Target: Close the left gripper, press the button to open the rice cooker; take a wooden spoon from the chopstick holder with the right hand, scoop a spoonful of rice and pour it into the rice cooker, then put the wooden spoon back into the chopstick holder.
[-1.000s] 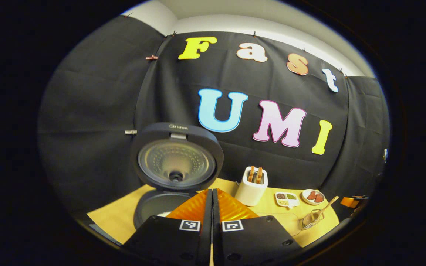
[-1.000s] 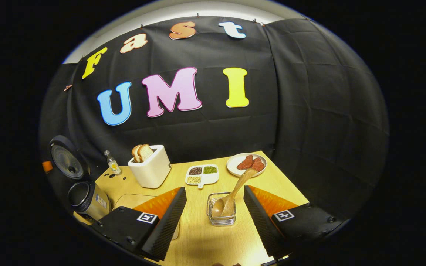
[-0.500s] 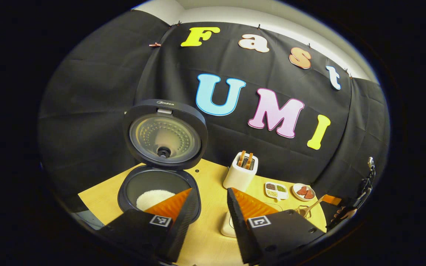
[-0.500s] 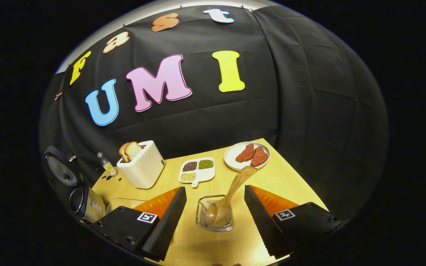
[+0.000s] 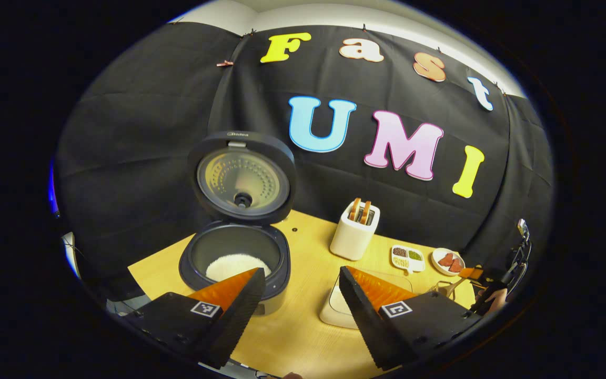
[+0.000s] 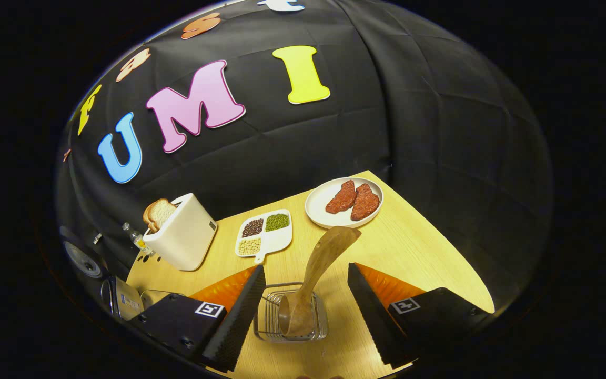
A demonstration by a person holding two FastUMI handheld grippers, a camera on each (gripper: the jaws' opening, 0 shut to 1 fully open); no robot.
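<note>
My right gripper [image 6: 303,310] hung with its jaws spread wide, holding nothing, straight over the chopstick holder [image 6: 290,319], a small clear wire-ribbed box on the tabletop [image 6: 413,252]. The wooden spoon [image 6: 316,276] stood in it bowl down, its flat handle leaning up and away toward the plate of red meat slices [image 6: 344,200]. I judged the spoon light, stiff and dry, not slippery, so a modest pinch would do; the best hold looked to be across the broad upper handle, above the holder's rim, where both fingers could meet flat wood. The holder seemed light as well and might tip or lift if I dragged the spoon sideways instead of drawing it out along its lean.

My left gripper [image 5: 300,310] was also spread and empty, above the tabletop between the rice cooker [image 5: 234,263] and a pale flat dish [image 5: 334,310].

The left gripper view gave me what the right one could not: the cooker's lid [image 5: 242,179] upright, and white rice [image 5: 234,266] lying in the pot. It also caught my right hand [image 5: 492,300] far off at the edge. The right gripper view gave the spoon's lean, the divided tray of beans [image 6: 264,232] and the toaster [image 6: 182,239] with bread in it.
</note>
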